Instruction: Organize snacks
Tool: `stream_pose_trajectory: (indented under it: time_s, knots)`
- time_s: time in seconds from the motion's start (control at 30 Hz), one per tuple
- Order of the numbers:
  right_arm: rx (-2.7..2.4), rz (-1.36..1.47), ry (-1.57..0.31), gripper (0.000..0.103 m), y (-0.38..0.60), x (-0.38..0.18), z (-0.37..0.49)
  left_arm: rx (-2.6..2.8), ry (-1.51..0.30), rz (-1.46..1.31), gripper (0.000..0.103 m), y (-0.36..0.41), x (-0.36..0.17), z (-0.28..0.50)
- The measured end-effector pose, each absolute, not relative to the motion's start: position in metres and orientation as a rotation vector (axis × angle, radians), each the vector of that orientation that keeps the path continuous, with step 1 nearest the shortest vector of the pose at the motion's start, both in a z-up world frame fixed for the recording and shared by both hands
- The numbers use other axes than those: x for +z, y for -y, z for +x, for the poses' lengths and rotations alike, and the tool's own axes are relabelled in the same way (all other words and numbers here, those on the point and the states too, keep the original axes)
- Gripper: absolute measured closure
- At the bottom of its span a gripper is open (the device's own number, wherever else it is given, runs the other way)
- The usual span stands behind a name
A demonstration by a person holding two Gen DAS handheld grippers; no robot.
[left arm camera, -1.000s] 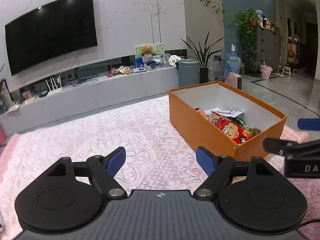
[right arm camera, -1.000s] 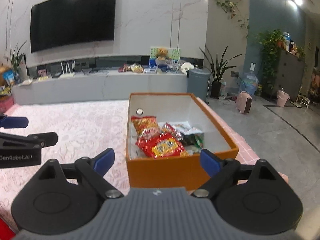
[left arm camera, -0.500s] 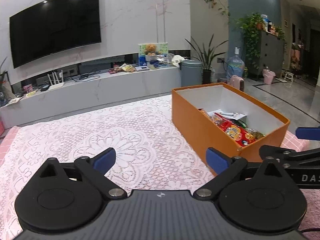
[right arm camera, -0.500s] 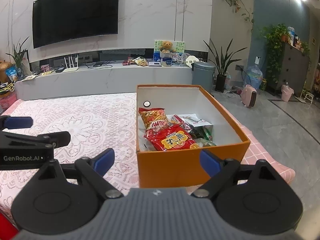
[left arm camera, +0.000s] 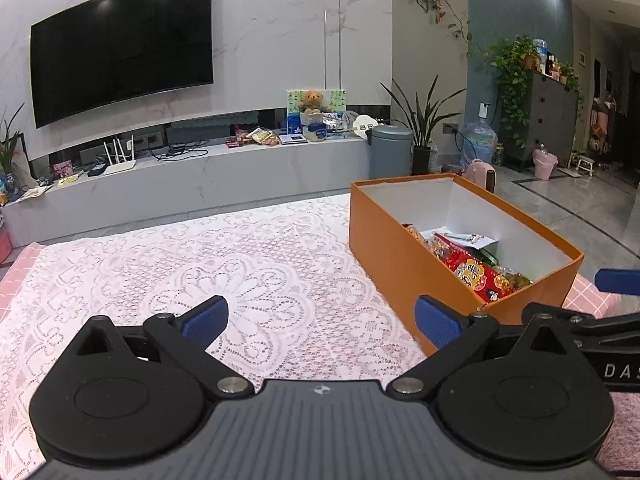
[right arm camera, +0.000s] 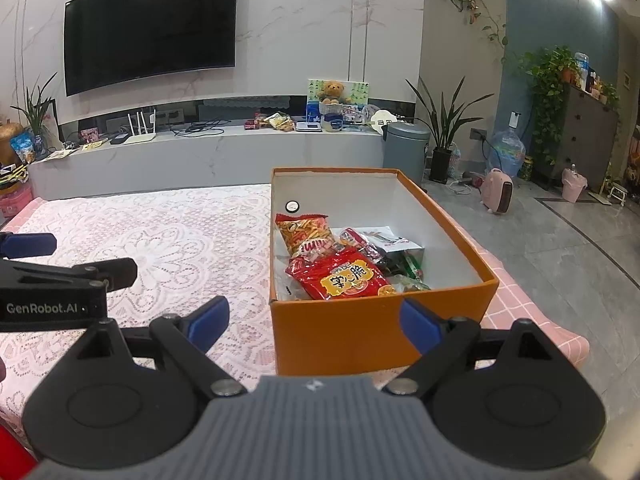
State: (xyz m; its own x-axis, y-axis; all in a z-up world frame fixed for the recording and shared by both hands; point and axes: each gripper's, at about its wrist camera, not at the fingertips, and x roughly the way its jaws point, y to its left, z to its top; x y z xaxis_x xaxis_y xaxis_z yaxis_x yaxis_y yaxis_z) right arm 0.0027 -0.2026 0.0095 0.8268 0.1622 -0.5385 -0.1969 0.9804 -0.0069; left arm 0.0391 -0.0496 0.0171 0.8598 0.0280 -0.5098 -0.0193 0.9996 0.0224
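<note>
An open orange box (right arm camera: 340,328) stands on the lace-covered table (right arm camera: 180,240), right of centre; it also shows in the left wrist view (left arm camera: 392,256). Inside lie several snack packets: a red packet (right arm camera: 340,276) in front, an orange chip bag (right arm camera: 304,232) behind it, and a white-and-green packet (right arm camera: 400,248). The red packet shows in the left wrist view (left arm camera: 476,272). My right gripper (right arm camera: 316,316) is open and empty, just before the box's near wall. My left gripper (left arm camera: 320,316) is open and empty over the lace, left of the box.
A grey TV bench (left arm camera: 200,176) with small items and a wall TV (left arm camera: 120,44) stand beyond the table. A grey bin (right arm camera: 406,148), plants and a pink heater (right arm camera: 498,192) stand on the floor to the right. The table's right edge (right arm camera: 552,328) is near the box.
Both grippers have drawn back and risen slightly, so the box looks farther off and more of the table shows. The left gripper's jaws have opened wider. The snacks have not moved.
</note>
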Motion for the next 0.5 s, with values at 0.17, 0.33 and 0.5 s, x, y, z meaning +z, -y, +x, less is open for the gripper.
stream_pose_trajectory:
  time_s: [0.17, 0.33, 0.5]
  knots:
    - [0.196, -0.063, -0.563, 0.013, 0.2020, 0.0105, 0.0013, 0.025, -0.529, 0.030, 0.000, 0.0514, 0.0197, 0.0375]
    - [0.201, -0.068, -0.557, 0.013, 0.2019, 0.0112, -0.0009, 0.021, -0.534, 0.013, 0.000, 0.0492, 0.0209, 0.0377]
    - [0.201, -0.069, -0.556, 0.013, 0.2017, 0.0109, -0.0022, 0.022, -0.535, -0.001, 0.000, 0.0476, 0.0224, 0.0360]
